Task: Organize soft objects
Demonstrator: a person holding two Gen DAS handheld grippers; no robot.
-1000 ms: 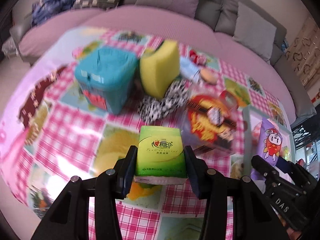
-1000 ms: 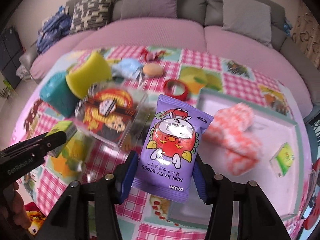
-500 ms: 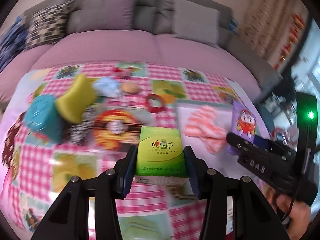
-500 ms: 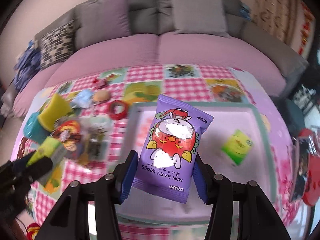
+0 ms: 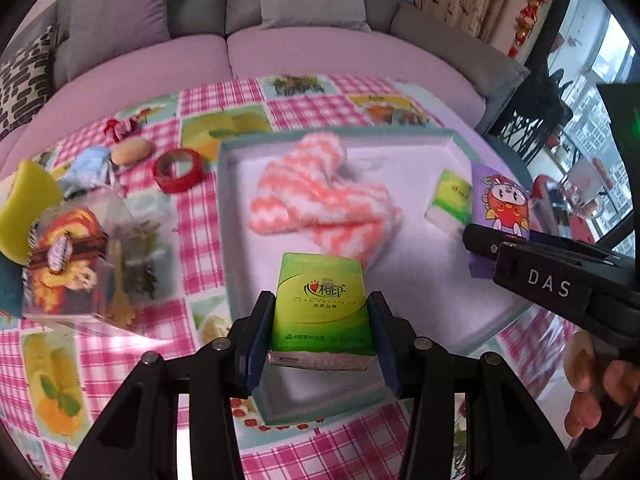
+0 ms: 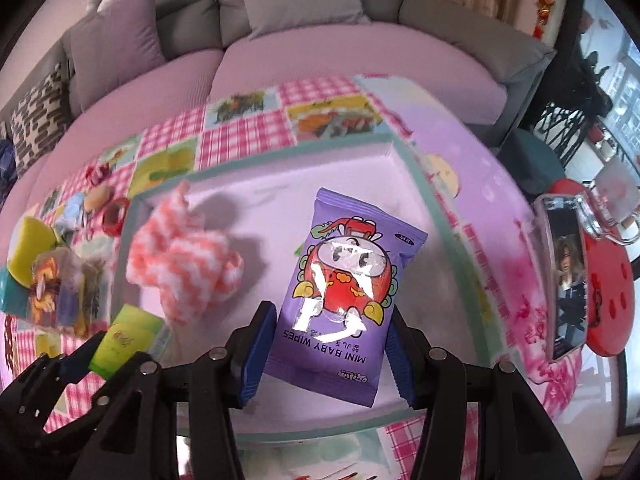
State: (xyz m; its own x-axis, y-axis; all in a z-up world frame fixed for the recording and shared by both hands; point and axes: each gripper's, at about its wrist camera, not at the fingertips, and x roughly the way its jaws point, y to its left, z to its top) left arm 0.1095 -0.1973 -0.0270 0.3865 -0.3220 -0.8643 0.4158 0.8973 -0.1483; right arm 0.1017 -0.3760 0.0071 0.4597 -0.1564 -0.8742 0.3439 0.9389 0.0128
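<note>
Two grippers hang over the tray (image 5: 460,140). The left gripper (image 5: 322,332), bottom centre, has its jaws clamped on a green tissue pack (image 5: 322,312); the right gripper (image 6: 324,344) pinches a purple wipes pack (image 6: 344,292). A pink cloth (image 5: 320,196) lies mid-tray.

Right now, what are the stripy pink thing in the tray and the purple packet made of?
The pink-and-white cloth looks like fluffy fleece or microfibre: fuzzy, crumpled into soft folds. The purple wipes packet, held in the right gripper, looks like glossy plastic film: bright glare patches, crimped top seal.
</note>
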